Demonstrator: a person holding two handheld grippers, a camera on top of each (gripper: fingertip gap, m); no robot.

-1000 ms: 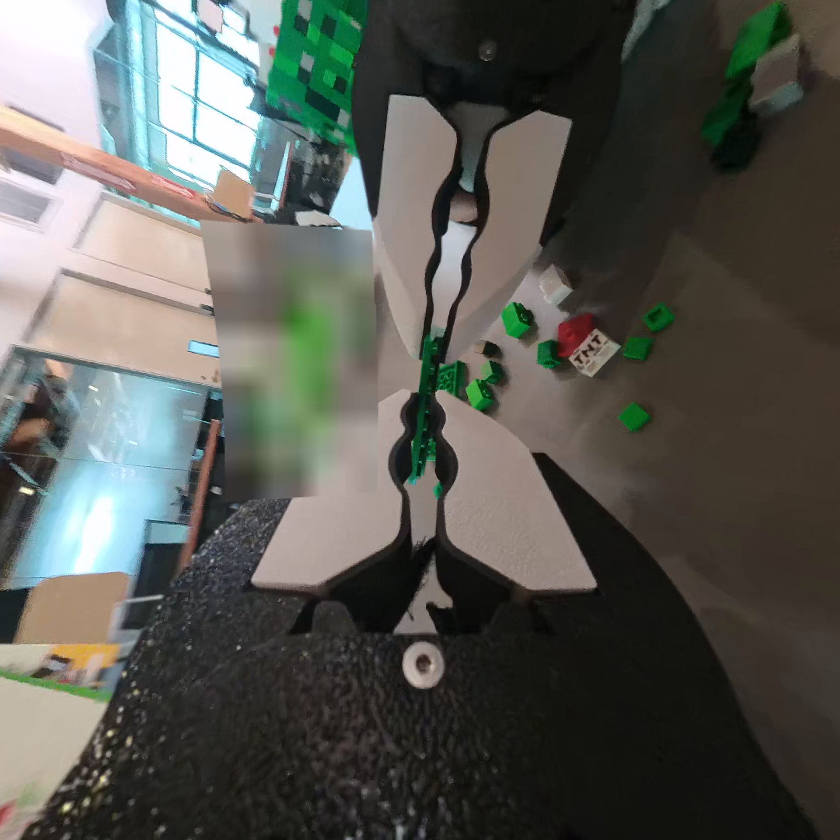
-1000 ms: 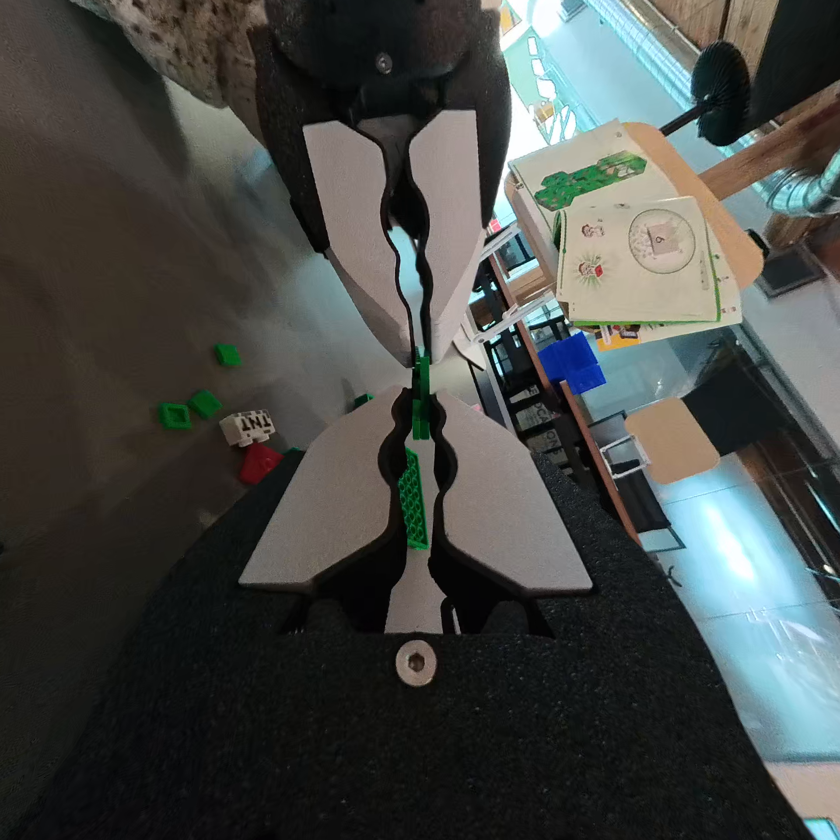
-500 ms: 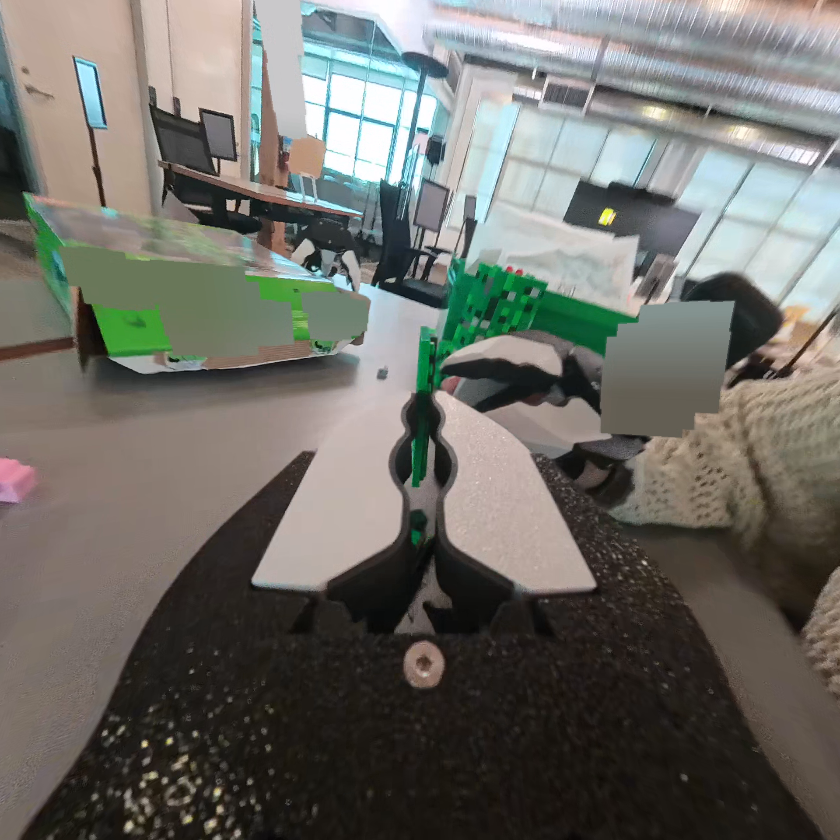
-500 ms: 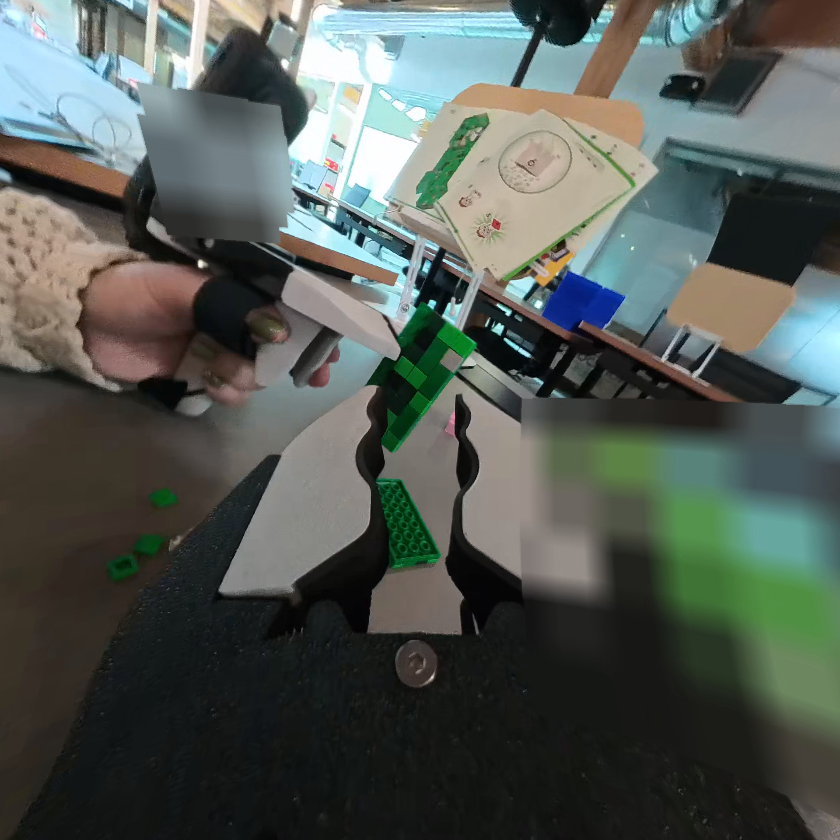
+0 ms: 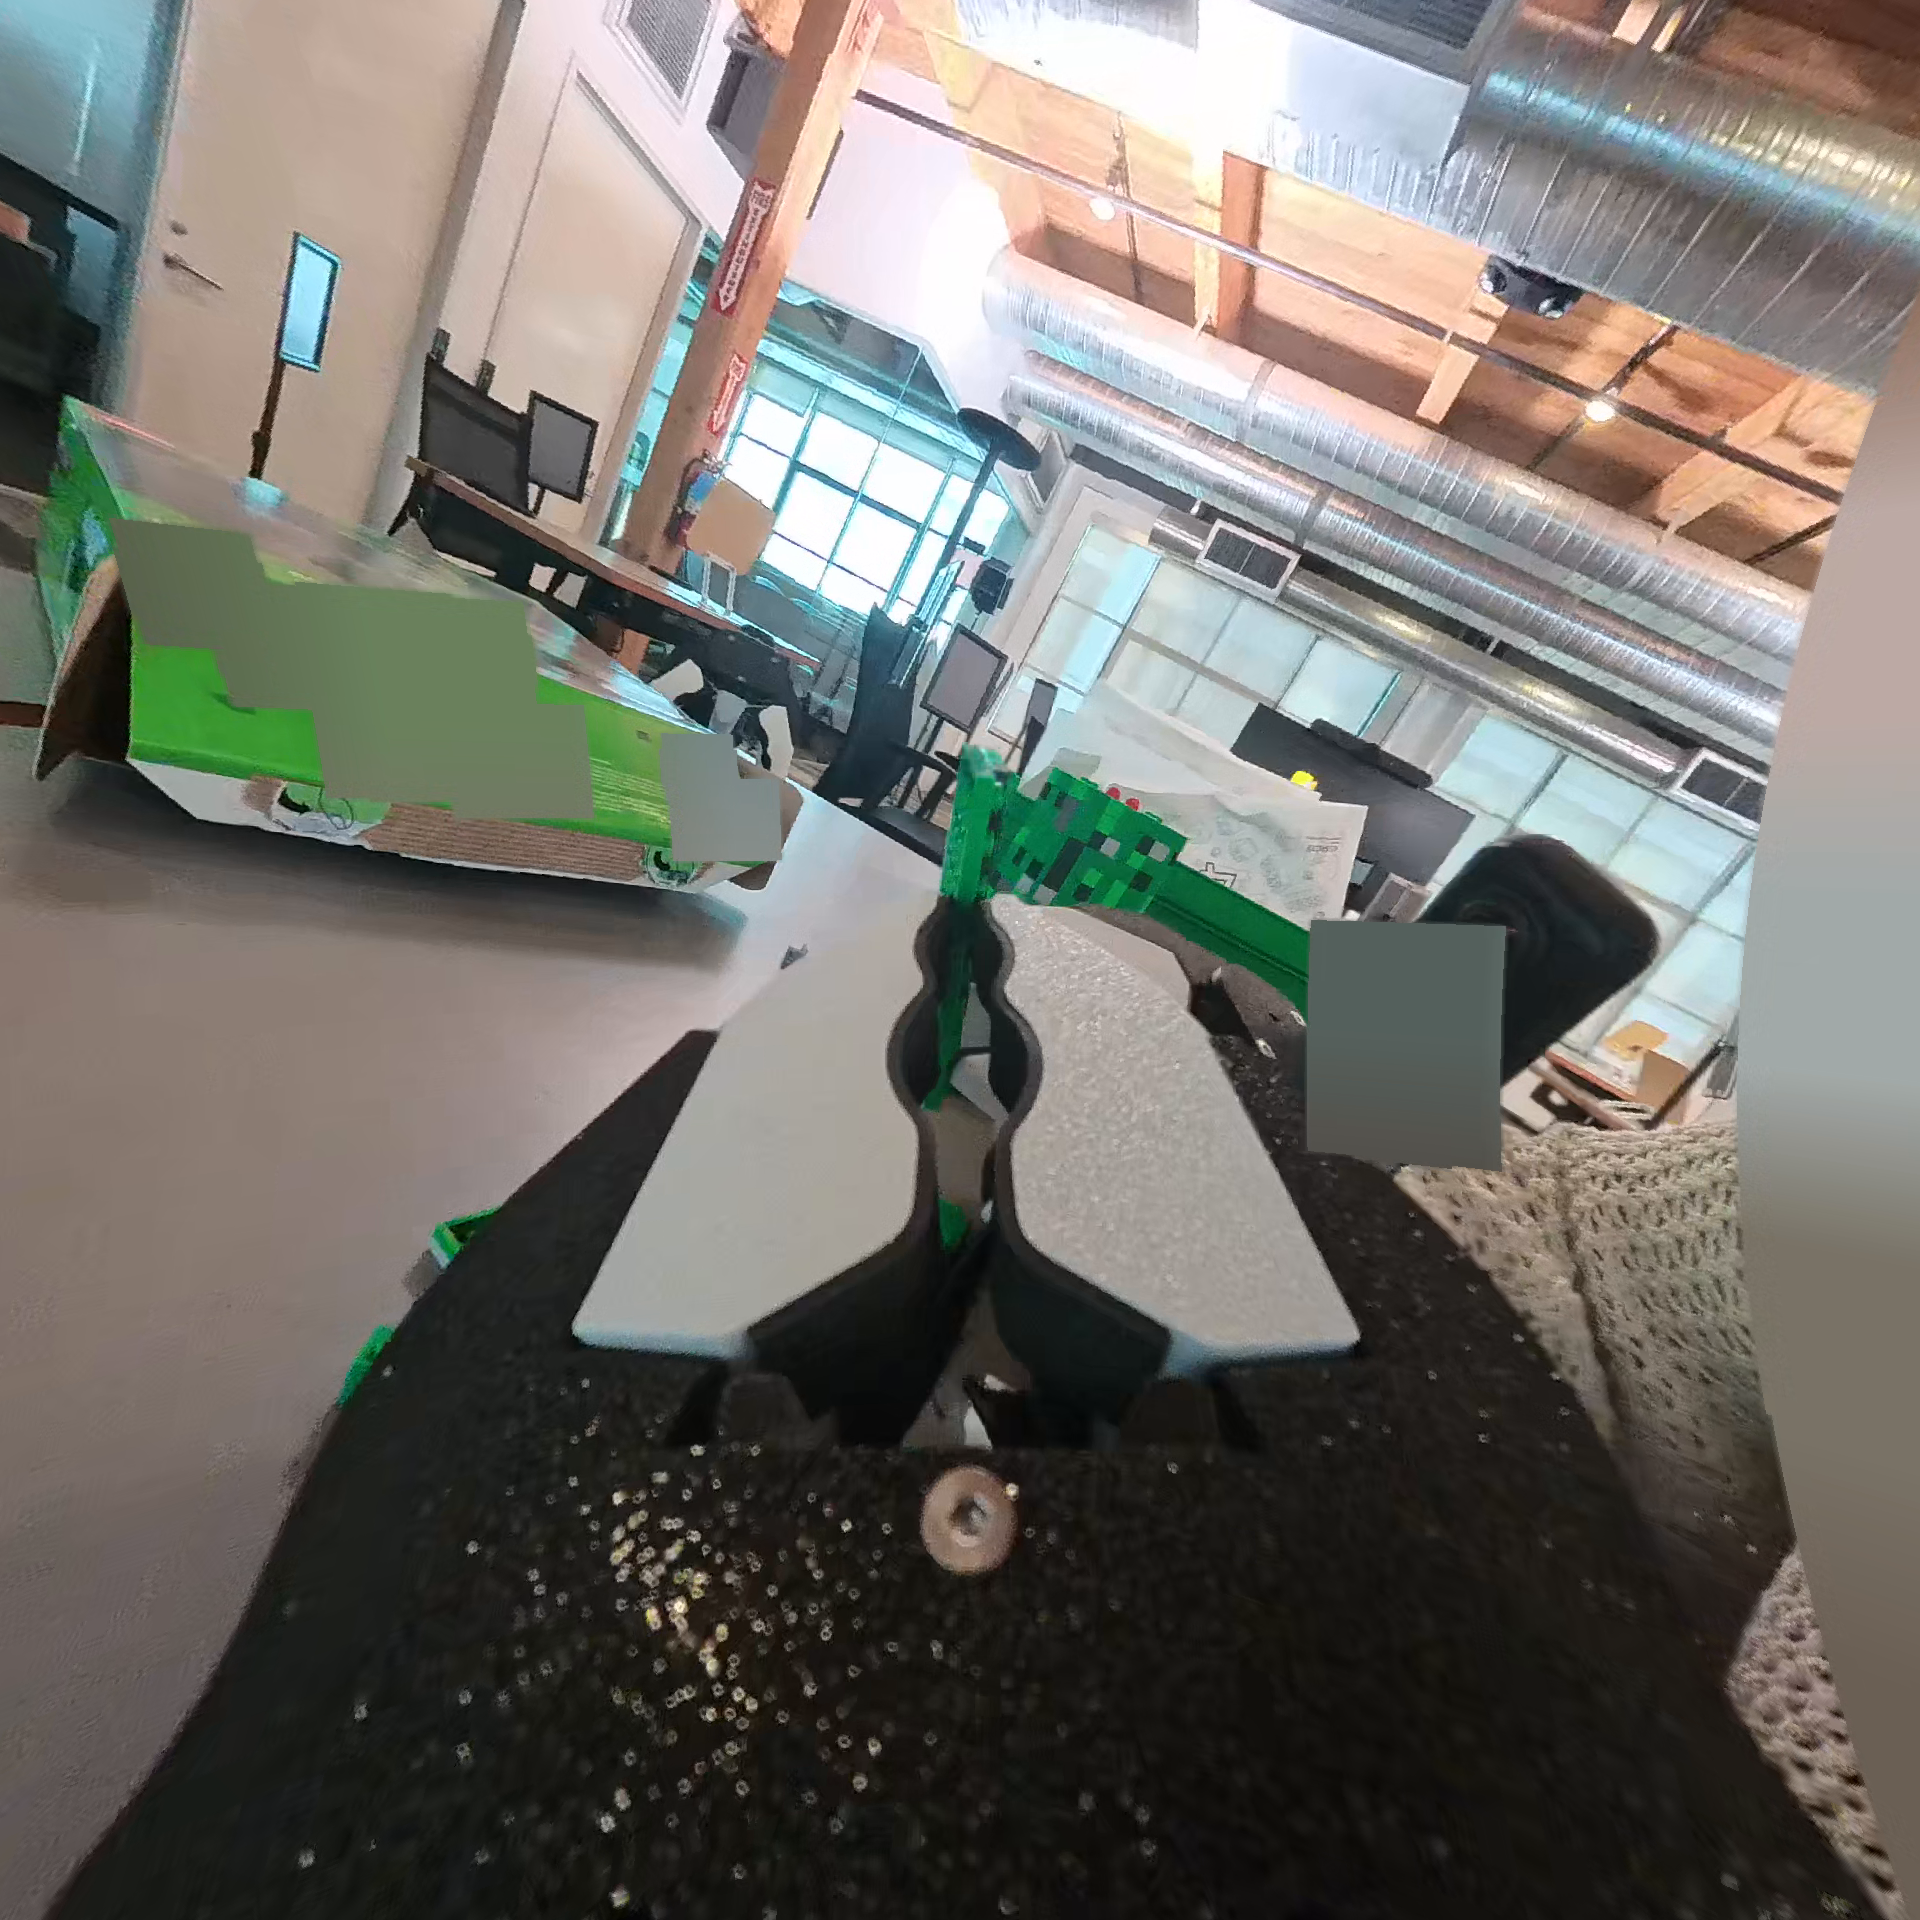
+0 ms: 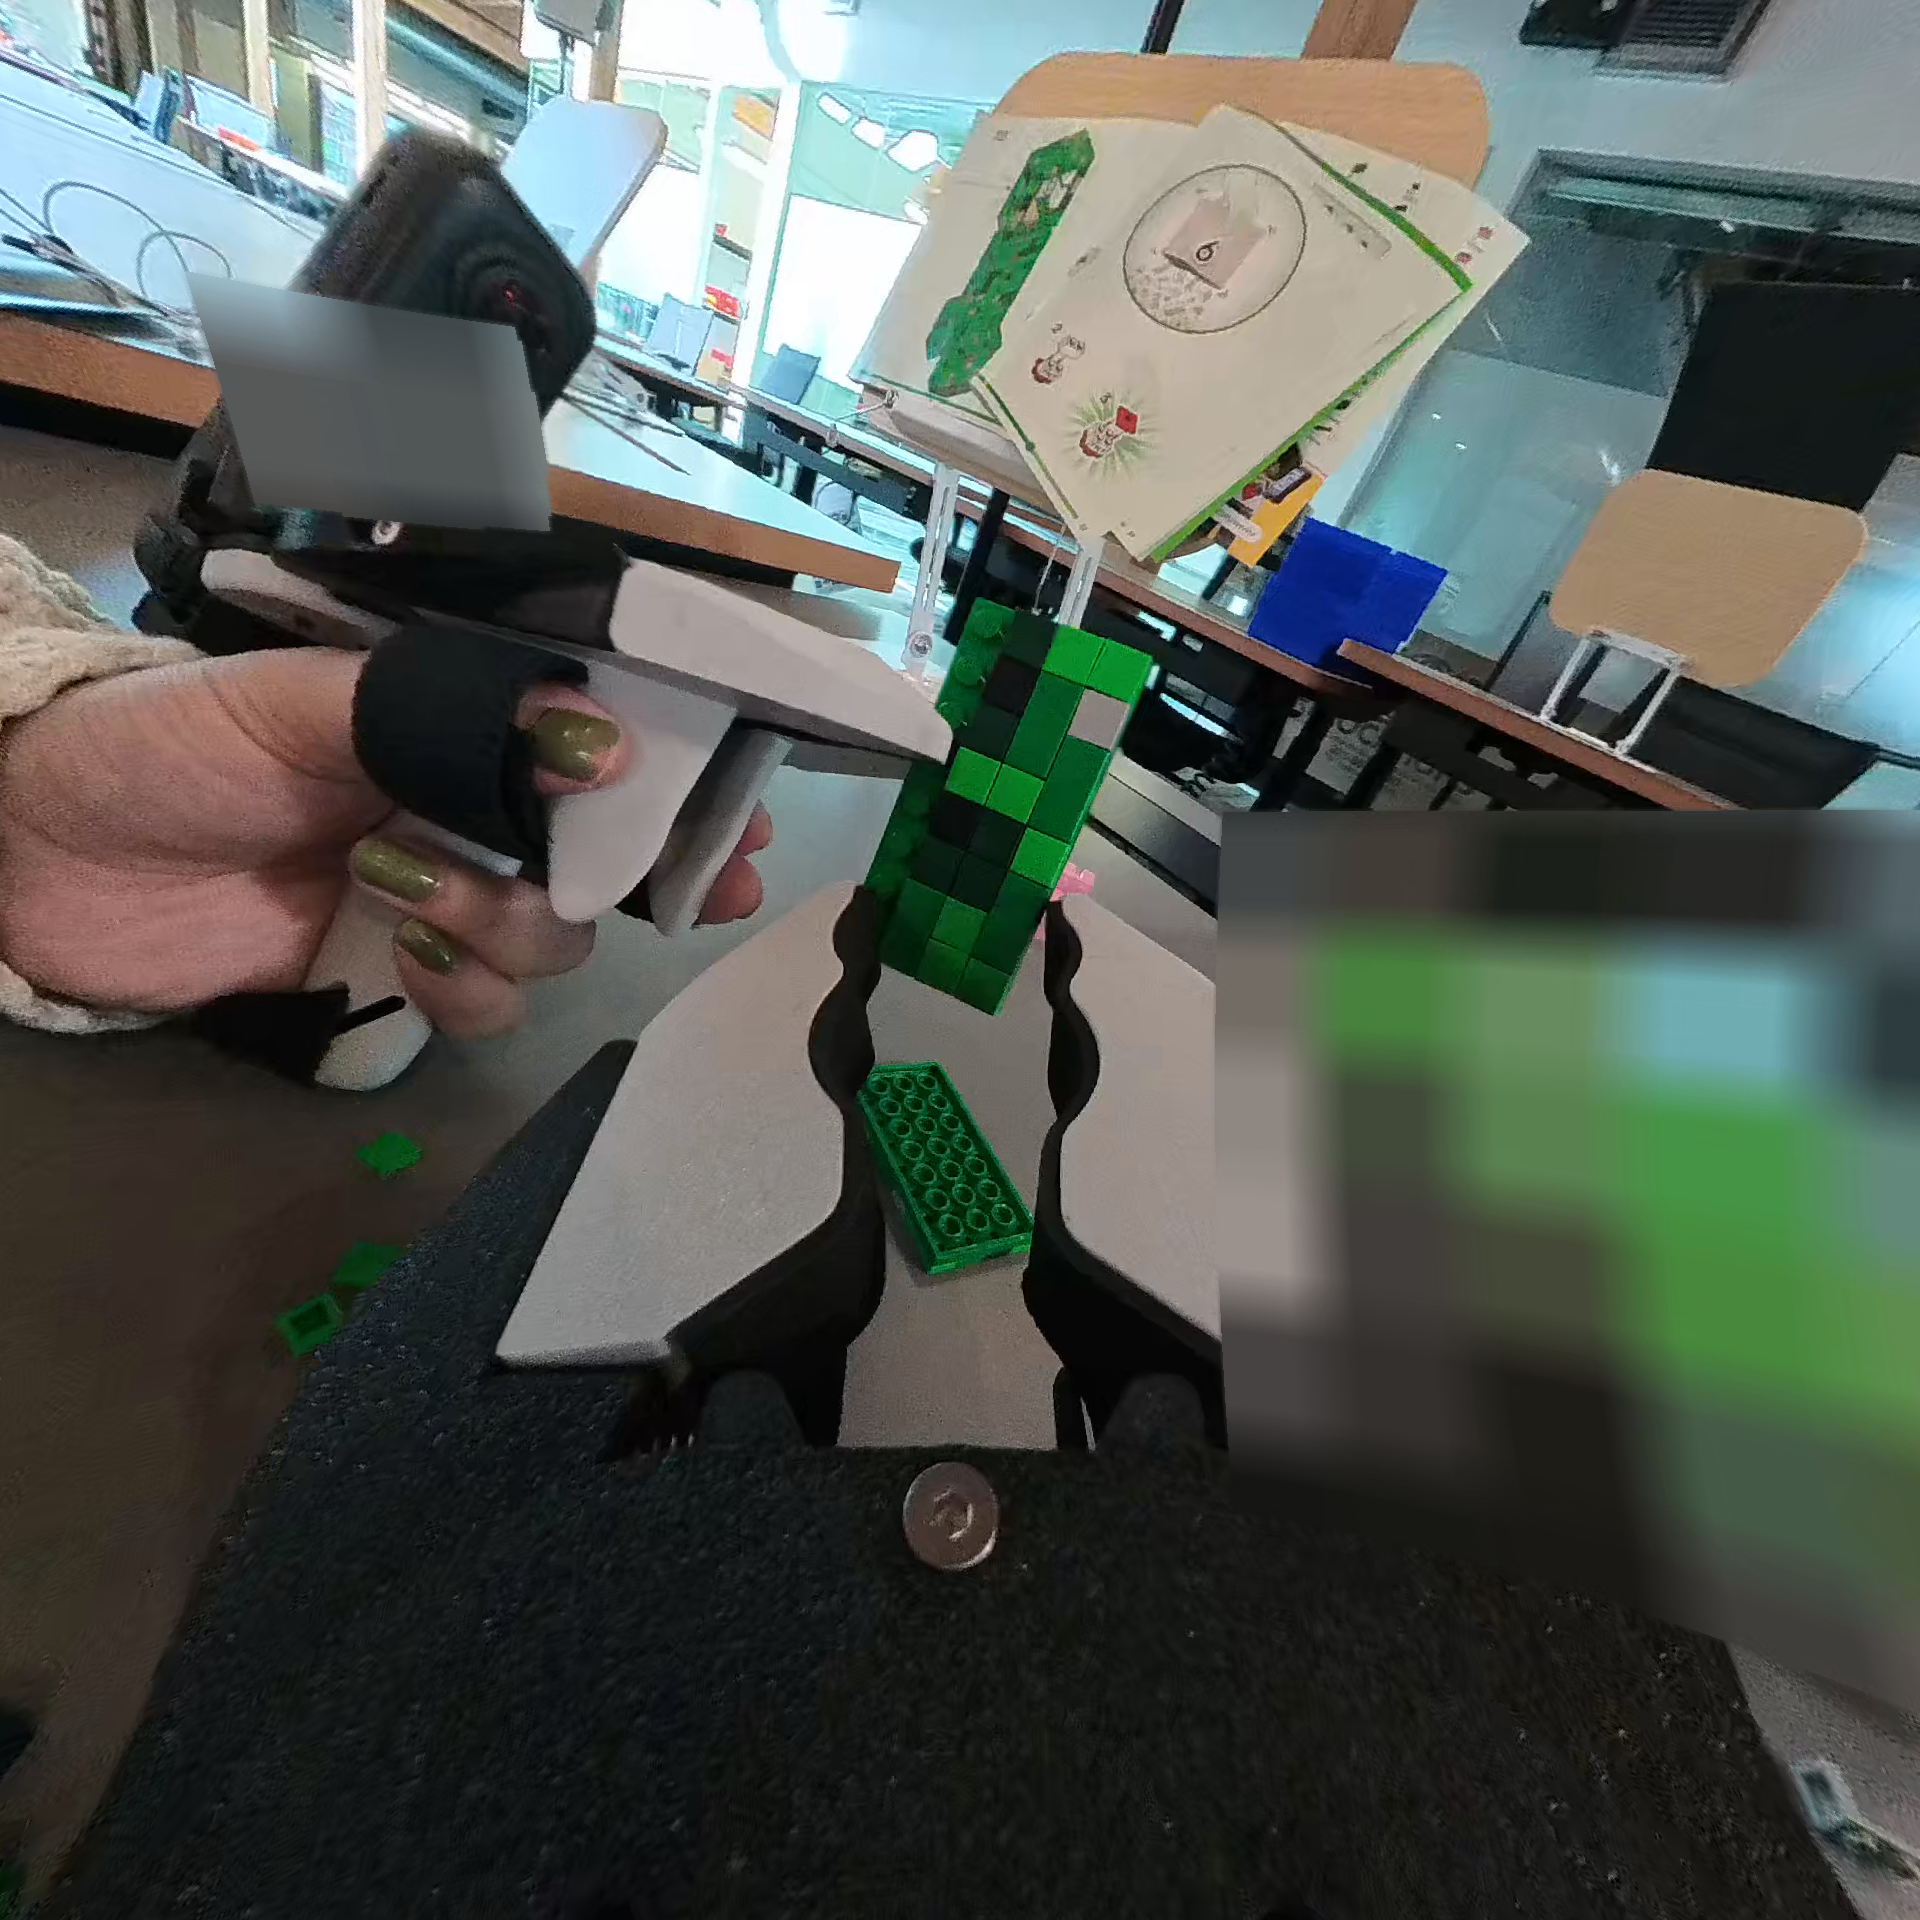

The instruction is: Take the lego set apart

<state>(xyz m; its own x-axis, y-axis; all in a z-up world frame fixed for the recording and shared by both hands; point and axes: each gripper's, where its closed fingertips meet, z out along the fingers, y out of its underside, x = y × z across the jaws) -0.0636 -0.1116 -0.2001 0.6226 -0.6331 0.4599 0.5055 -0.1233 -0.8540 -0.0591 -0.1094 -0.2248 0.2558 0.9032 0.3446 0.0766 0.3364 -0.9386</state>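
- Grey tabletop (image 6: 156,1195) under an open office ceiling of wooden beams and silver ducts (image 5: 1558,582).
- Green pixel-tiled lego panel (image 6: 1003,821) pinched edge-on in left gripper (image 5: 961,914), raised above the table.
- Right gripper (image 6: 951,935) spread wide, empty; green plate (image 6: 945,1179) lying flat between its fingers.
- Loose green bricks (image 6: 312,1322) scattered left; instruction booklet (image 6: 1195,312) propped behind; green box (image 5: 364,686) beyond.

Tall green tiled lego panel (image 6: 1003,821) upright in mid-air; green studded plate (image 6: 943,1179) flat on table.
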